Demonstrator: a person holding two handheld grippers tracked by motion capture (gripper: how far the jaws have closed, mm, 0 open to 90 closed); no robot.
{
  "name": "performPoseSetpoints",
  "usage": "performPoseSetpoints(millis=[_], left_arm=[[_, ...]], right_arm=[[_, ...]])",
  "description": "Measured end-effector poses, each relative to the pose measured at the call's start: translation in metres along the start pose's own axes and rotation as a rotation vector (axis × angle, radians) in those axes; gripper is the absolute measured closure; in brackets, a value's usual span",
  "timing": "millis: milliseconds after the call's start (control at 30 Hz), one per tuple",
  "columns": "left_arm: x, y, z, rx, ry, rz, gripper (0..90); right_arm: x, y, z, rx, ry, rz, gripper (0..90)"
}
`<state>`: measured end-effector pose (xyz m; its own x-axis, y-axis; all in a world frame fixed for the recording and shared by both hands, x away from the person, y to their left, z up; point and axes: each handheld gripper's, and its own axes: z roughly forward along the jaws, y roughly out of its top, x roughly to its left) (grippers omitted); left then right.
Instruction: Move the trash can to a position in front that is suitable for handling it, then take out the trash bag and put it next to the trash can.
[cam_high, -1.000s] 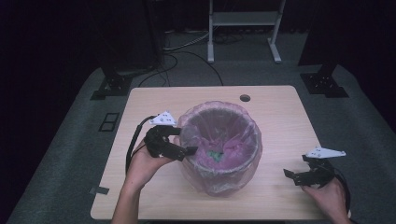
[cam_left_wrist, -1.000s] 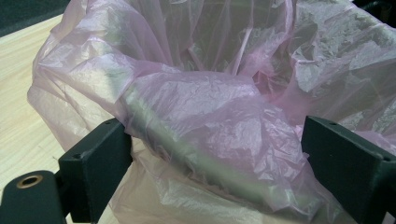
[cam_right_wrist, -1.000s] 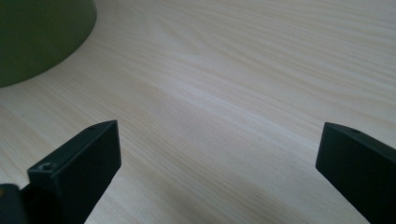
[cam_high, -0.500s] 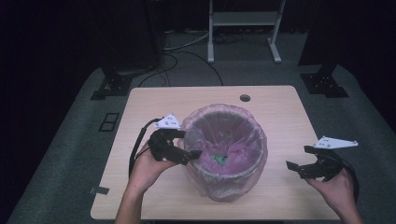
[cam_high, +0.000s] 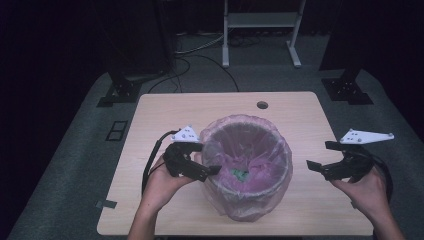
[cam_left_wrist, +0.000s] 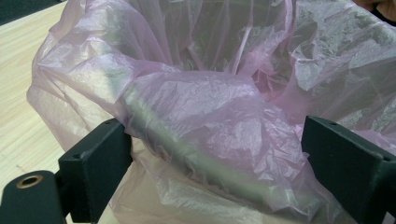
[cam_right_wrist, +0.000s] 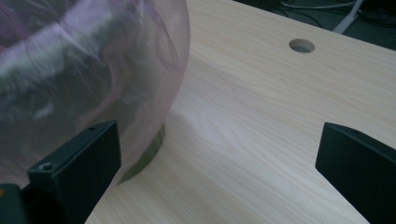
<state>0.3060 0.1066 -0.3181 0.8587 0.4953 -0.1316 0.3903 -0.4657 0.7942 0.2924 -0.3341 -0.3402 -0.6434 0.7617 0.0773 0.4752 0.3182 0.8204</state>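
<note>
Rightward drifted the right gripper (cam_high: 320, 169), jaws spread, empty; left gripper (cam_high: 207, 167) gapes astride the pink bag (cam_high: 250, 165) at its rim.

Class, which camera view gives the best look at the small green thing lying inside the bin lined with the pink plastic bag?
The high view: it looks down into the pink plastic bag and shows the small green thing at the bottom. The left gripper view looks across the bag's rim at crumpled folds. The right gripper view sees the bag's outer side, blurred.

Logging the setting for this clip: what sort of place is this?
Probably a lab or recording studio, not a home: one bare wooden table on grey carpet, dark surroundings, black stand feet, loose floor cables, and a bag-lined bin.
</note>
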Motion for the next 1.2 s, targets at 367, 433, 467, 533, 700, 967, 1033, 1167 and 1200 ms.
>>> performPoseSetpoints(millis=[367,433,467,533,700,967,1033,1167,1200], left_arm=[[-0.011,0.003,0.007,-0.001,-0.010,0.012,8.5],[-0.013,0.003,0.009,0.000,-0.012,0.012,8.6],[-0.013,0.004,0.009,0.002,-0.012,0.015,8.6],[-0.015,0.005,0.011,0.003,-0.016,0.015,8.5],[-0.017,0.006,0.015,0.007,-0.021,0.014,8.5],[-0.022,0.008,0.022,0.009,-0.033,0.019,8.6],[-0.022,0.009,0.024,0.011,-0.039,0.025,8.5],[-0.023,0.010,0.026,0.004,-0.047,0.034,8.6],[-0.022,0.009,0.026,-0.003,-0.048,0.034,8.6]], right_arm=[[0.011,0.030,-0.003,-0.018,0.061,-0.028,0.0],[0.014,0.035,-0.005,-0.030,0.069,-0.035,0.0],[0.014,0.035,-0.005,-0.030,0.069,-0.035,0.0],[0.015,0.038,-0.006,-0.035,0.076,-0.037,0.0],[0.018,0.041,-0.006,-0.035,0.088,-0.042,0.0],[0.023,0.047,-0.008,-0.051,0.102,-0.054,0.0],[0.024,0.048,-0.008,-0.053,0.106,-0.056,0.0],[0.026,0.050,-0.004,-0.046,0.117,-0.058,0.0],[0.026,0.049,-0.002,-0.044,0.117,-0.059,0.0]])
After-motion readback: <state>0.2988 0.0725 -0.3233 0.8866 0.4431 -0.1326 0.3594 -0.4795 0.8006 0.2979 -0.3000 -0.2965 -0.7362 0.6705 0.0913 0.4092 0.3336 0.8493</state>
